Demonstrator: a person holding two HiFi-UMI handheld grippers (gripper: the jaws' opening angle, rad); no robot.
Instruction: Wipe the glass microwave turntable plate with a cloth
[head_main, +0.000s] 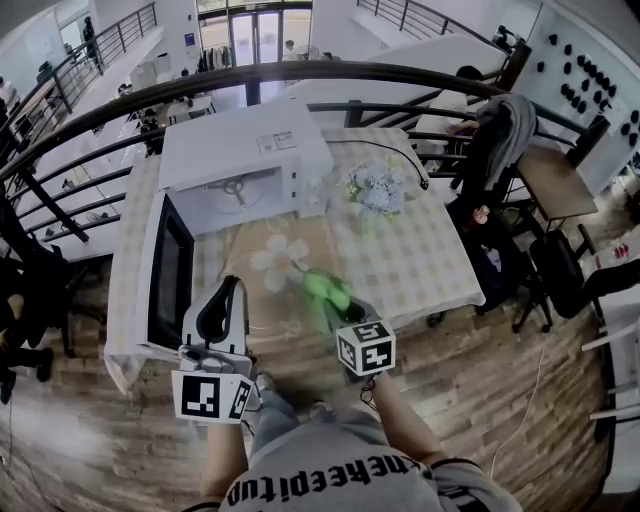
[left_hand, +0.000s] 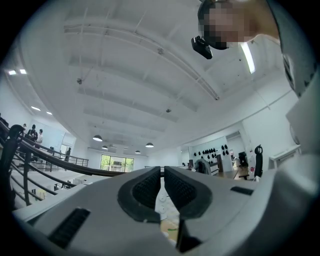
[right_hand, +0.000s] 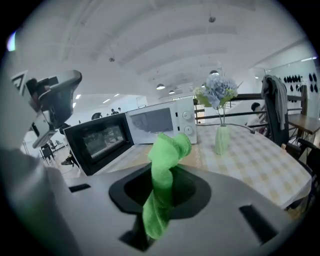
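Observation:
The glass turntable plate (head_main: 281, 262) lies flat on the table in front of the white microwave (head_main: 245, 150); it is clear, with a pale lobed hub. My right gripper (head_main: 336, 300) sits just right of the plate, near the table's front, shut on a green cloth (head_main: 322, 288). In the right gripper view the cloth (right_hand: 165, 165) stands twisted up out of the gripper (right_hand: 162, 177). My left gripper (head_main: 231, 288) is left of the plate, beside the open door, tilted up toward the ceiling. Its jaws (left_hand: 162, 176) are shut with nothing between them.
The microwave's dark door (head_main: 170, 275) swings open toward the table's front left. A vase of pale blue flowers (head_main: 378, 190) stands right of the microwave on the checked tablecloth (head_main: 420, 260). A cable (head_main: 400, 152) runs behind. A curved railing (head_main: 300, 72) and chairs lie beyond.

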